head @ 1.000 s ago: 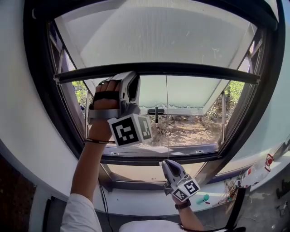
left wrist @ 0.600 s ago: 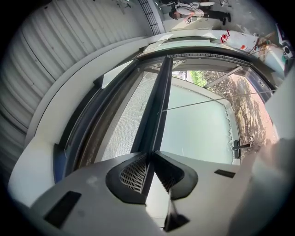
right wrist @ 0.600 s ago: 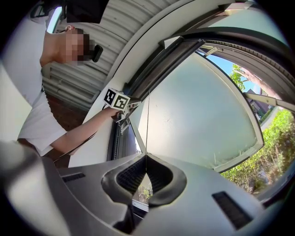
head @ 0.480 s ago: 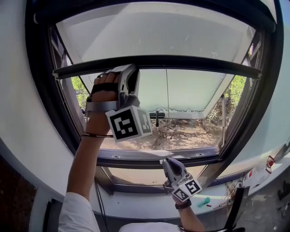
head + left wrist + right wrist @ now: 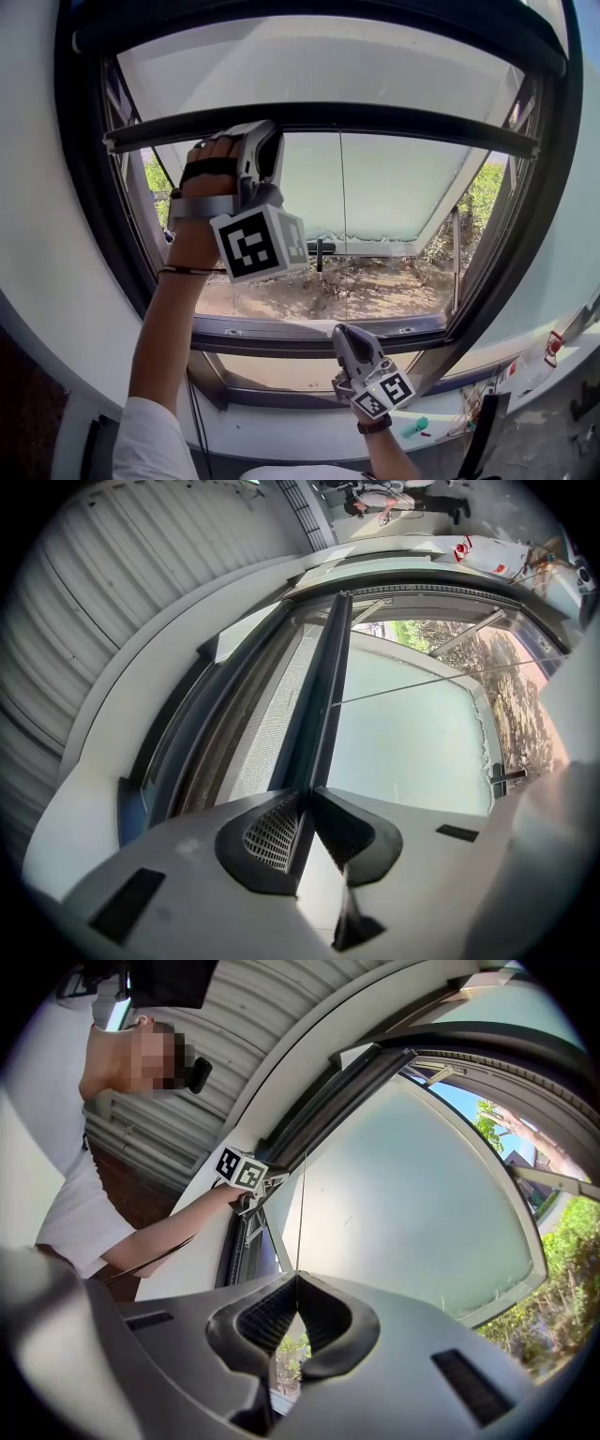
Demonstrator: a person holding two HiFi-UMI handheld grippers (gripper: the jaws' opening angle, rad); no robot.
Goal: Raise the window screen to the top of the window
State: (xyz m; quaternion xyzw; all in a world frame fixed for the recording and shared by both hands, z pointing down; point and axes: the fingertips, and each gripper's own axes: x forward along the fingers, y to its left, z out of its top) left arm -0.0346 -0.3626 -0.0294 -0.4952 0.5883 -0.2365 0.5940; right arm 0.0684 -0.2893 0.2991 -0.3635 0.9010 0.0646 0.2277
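Observation:
The window screen (image 5: 319, 66) is a pale mesh sheet ending in a dark bottom bar (image 5: 375, 118) that crosses the window frame high up. My left gripper (image 5: 247, 127) reaches up to the bar's left part. In the left gripper view its jaws (image 5: 307, 795) are shut on the bar's (image 5: 323, 691) edge. A thin pull cord (image 5: 343, 234) hangs from the bar's middle. My right gripper (image 5: 339, 329) is low, by the window's lower rail, and is shut on that cord (image 5: 302, 1213) at its fingertips (image 5: 298, 1277).
A dark window frame (image 5: 80, 187) surrounds the opening. Behind the cord is a black window handle (image 5: 322, 247), with dirt and shrubs outside. The white sill (image 5: 281, 427) below holds a small teal item (image 5: 412, 428). A bottle (image 5: 534, 361) and cables lie at the lower right.
The bottom bar has risen in the window, and my left gripper rose with it. My right gripper has also moved up with the cord. More open glass shows below the bar.

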